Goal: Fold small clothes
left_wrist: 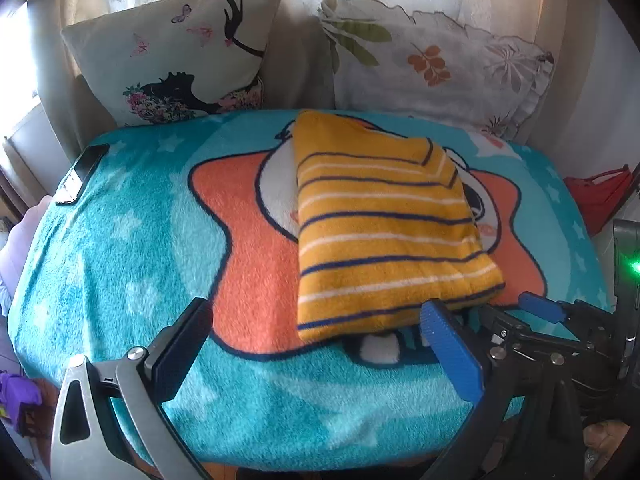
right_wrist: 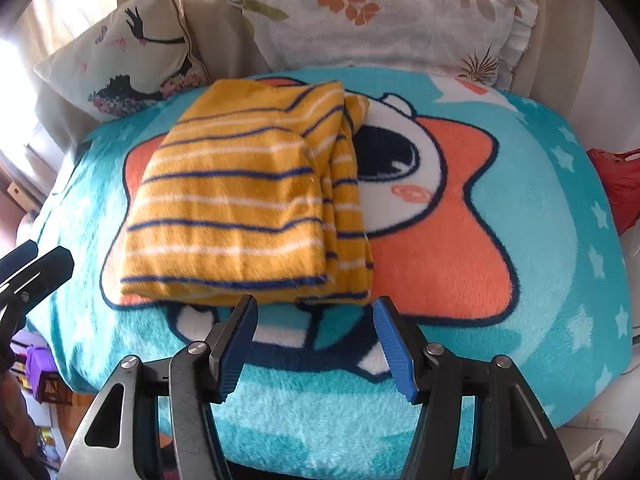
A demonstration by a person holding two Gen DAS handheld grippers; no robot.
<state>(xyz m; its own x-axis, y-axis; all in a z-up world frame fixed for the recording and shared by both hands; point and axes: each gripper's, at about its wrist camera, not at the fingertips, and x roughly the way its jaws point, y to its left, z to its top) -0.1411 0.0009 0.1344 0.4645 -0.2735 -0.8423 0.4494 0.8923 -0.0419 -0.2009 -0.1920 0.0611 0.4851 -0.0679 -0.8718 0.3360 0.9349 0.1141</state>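
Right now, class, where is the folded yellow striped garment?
In both wrist views the yellow striped garment lies folded on the teal star blanket, just beyond both open grippers, before the pillows.

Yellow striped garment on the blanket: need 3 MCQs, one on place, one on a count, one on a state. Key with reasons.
1. Where does the yellow striped garment lie?
A. on the orange star of the teal blanket
B. on the leaf-print pillow
C. hanging off the blanket's near edge

2. How many pillows stand behind the blanket?
A. one
B. two
C. four

3. What state is the right gripper in?
A. shut on the garment
B. open, nothing between the pads
C. shut on the blanket

Key:
1 A: the garment covers part of the star print and reaches no pillow.
2 B: the silhouette-print pillow and the leaf-print pillow are the only two.
3 B: its blue pads stand apart just short of the garment's near edge, over bare blanket.
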